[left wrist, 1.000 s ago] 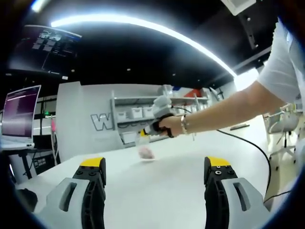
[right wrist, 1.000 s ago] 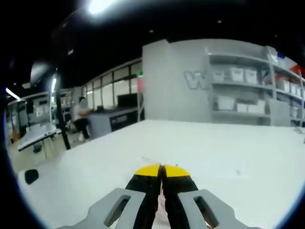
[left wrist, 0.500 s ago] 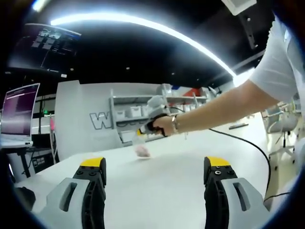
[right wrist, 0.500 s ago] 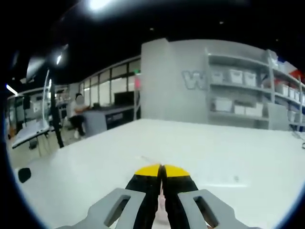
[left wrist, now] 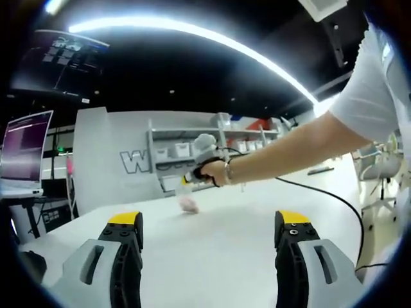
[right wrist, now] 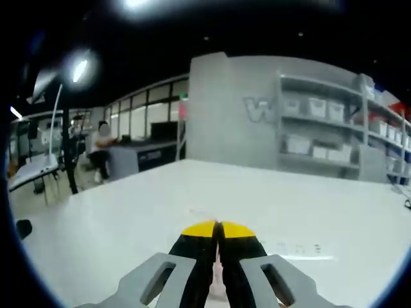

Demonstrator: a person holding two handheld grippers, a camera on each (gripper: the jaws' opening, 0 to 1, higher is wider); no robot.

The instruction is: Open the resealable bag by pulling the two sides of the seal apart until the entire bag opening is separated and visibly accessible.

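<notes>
In the left gripper view my left gripper [left wrist: 209,218] stands open above the white table [left wrist: 218,263], its yellow-tipped jaws wide apart with nothing between them. Far across the table a person's hand holds my right gripper [left wrist: 188,181], and a small clear bag with pinkish contents [left wrist: 189,203] hangs from its tips, just above or touching the table. In the right gripper view my right gripper [right wrist: 218,227] is shut, with a thin pale pink strip of the bag [right wrist: 218,282] pinched between the jaws. The bag's seal is too small to make out.
A black cable [left wrist: 334,196] trails from the right gripper over the table to its right edge. Grey shelves with white bins [right wrist: 321,128] stand behind the table. A monitor [left wrist: 26,151] sits at the left. A seated person [right wrist: 101,151] is at a far desk.
The right gripper and the hanging bag have drifted slightly left in the left gripper view. The right gripper view has shifted a little. Both grippers keep their states.
</notes>
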